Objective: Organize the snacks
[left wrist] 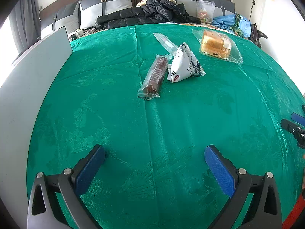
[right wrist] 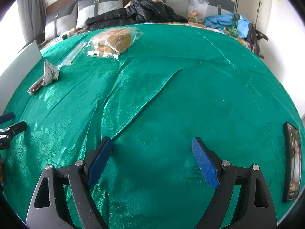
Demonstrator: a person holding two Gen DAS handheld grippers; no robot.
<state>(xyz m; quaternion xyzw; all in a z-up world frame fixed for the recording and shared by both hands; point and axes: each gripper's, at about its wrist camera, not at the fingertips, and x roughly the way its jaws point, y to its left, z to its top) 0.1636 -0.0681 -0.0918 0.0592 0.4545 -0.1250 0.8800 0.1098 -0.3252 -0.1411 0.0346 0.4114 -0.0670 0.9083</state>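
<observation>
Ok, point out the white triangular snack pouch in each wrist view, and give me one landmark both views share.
Left wrist view: the white triangular pouch stands just above centre, right of the brown snack bar.
Right wrist view: the same pouch sits far left, upper half, partly hiding the bar.
Shared landmark: the bagged bread loaf, beyond the pouch on the green tablecloth.

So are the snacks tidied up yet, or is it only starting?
Only starting, it seems. Nothing looks sorted: the brown bar, white packet, clear tube and bread lie loose on the green cloth. Nothing is in hand: the left gripper and right gripper are both open and empty. All four snacks are left.
</observation>
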